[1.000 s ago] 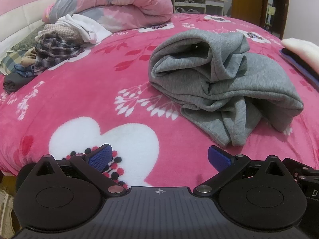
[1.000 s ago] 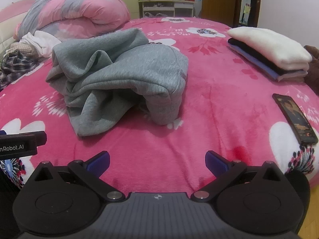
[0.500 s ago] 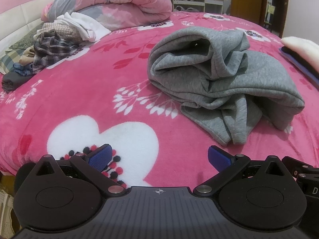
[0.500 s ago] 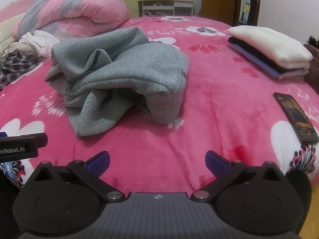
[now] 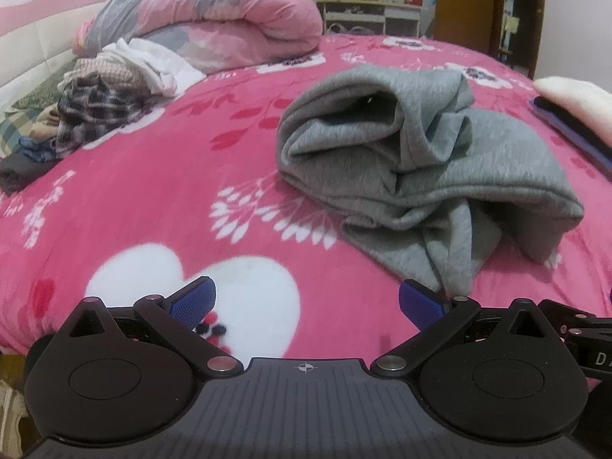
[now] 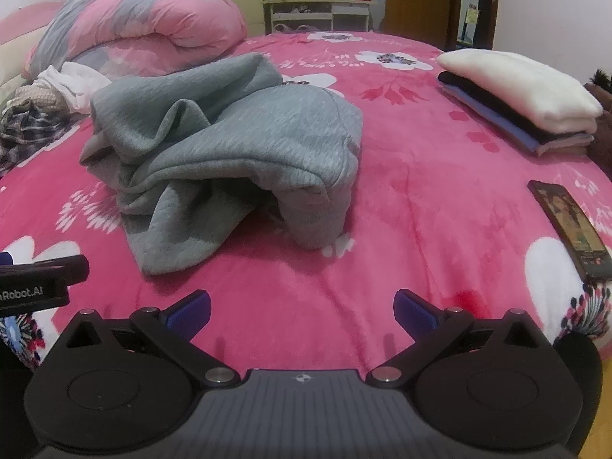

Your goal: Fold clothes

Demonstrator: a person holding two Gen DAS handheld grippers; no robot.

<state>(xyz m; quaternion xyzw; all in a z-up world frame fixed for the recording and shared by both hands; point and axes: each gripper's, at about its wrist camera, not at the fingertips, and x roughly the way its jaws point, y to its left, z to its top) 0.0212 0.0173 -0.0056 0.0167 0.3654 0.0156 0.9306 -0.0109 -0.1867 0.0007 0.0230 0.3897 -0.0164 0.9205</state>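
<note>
Both tongs hover spread apart, empty, the left tongs (image 5: 304,300) and right tongs (image 6: 302,308) squaring up to the crumpled grey sweatshirt (image 6: 229,153) ahead, ready to grab.

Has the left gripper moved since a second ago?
Yes. The left gripper has edged forward toward the grey garment, which looms larger against the white heart.

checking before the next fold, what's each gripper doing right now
Left gripper: open, holding nothing.
Right gripper: open, holding nothing.
</note>
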